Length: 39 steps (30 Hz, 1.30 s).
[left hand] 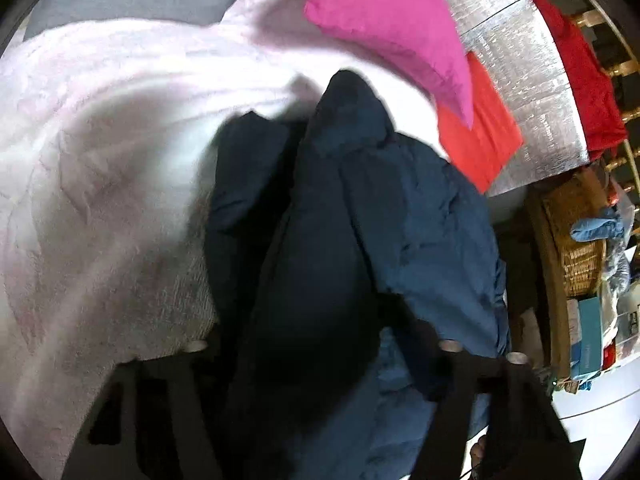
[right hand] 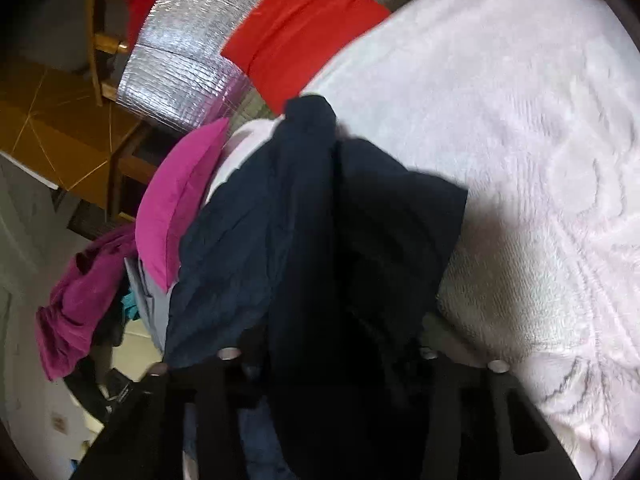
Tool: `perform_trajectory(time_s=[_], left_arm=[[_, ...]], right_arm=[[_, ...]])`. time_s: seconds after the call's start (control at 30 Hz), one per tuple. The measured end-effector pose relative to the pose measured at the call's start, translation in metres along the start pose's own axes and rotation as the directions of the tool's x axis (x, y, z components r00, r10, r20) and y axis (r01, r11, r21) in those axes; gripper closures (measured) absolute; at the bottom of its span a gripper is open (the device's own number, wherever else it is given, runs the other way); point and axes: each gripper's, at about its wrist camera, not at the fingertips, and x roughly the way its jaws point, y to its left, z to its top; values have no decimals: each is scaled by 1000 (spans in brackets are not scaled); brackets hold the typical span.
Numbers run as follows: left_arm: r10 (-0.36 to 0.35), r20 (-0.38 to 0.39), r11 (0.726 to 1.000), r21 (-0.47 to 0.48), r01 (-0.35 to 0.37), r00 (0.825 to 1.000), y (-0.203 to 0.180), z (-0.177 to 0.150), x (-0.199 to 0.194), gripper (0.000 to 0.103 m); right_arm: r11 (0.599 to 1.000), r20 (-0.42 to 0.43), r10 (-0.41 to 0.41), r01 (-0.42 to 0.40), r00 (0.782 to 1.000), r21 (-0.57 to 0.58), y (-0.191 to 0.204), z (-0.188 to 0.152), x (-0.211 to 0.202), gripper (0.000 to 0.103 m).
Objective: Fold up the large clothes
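Note:
A large dark navy garment [left hand: 340, 220] hangs bunched over a fluffy pale pink blanket [left hand: 100, 160]. My left gripper [left hand: 320, 360] is shut on a fold of it, and the cloth drapes over and hides the fingertips. The same navy garment [right hand: 320, 220] fills the middle of the right wrist view. My right gripper [right hand: 328, 360] is shut on another part of it, fingertips hidden under the cloth. The pale pink blanket [right hand: 520, 140] lies under and to the right of it.
A magenta pillow [left hand: 392, 20] and a red cloth [left hand: 480, 136] lie on a silver foil mat [left hand: 520, 60]. A wicker basket [left hand: 576, 248] stands right. A purple garment [right hand: 80, 300], the magenta pillow [right hand: 176, 200], a red cloth [right hand: 296, 40] and a wooden chair [right hand: 100, 40] are left.

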Motion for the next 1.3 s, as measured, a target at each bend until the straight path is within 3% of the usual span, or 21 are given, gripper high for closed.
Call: perform_trajectory(time_s=[0.03,0.1,0.2,0.27,0.3,0.33,0.4,0.47,0.57,0.73,0.87,1.0,1.07,1.13,1.2,1.3], left_arm=[[-3,14,1000,16,3,1000,-4,0,-5,55],[-15,49,998,59,12,999,-16,-2,-15,61],[-14,60,998,60,11,998,-17,-2,-18,60],[48,4,999,10,-48,999,-2,-3,-9,51],[73,-24,997,-18,-73,997,6,-3,-2,39],[67,-32,997,-45,-68,997,12,-3,0,35],[59,-40,995,-82,-62,997,15,-3,-4,35],[100,-15,993,-66,-100,995,10,-5,-18,35],[164,52,986,-19,-163,985,-7,-11,-47,34],[167,147,981,73,-179,975,-32,-33,-89,24],[146,105,987,57,-152,984,-31,-56,-94,22],[88,0,995,-48,-88,996,-17,-78,-77,22],[89,-51,992,-85,-93,995,-10,-93,-62,22],[72,-81,990,-119,-82,994,-7,-101,-49,22],[54,-73,989,-135,-63,996,-6,-99,-41,22],[62,26,989,-138,-58,998,-3,-91,-35,22]], right_arm=[[999,46,8,-6,999,-46,15,1,-11,65],[996,110,57,-49,992,-74,30,3,-27,65],[999,137,34,-28,990,-44,26,5,-26,66],[998,88,-54,55,995,-10,12,4,-9,64],[995,35,-94,93,995,24,0,2,3,61],[995,14,-87,86,996,58,-8,2,7,53],[993,20,-64,62,998,103,-9,4,0,51],[994,46,-50,45,998,104,-6,6,-14,39],[992,87,-50,39,995,119,-1,1,-41,36],[997,130,-35,26,991,70,16,-19,-80,32],[999,128,43,-47,991,27,34,-41,-100,18],[990,23,128,-129,992,52,40,-78,-87,18],[989,-55,121,-116,991,87,38,-93,-67,18],[989,-82,114,-105,990,104,35,-98,-56,18],[987,-78,115,-104,990,125,31,-96,-47,18],[975,-47,121,-109,992,195,14,-93,-43,18]])
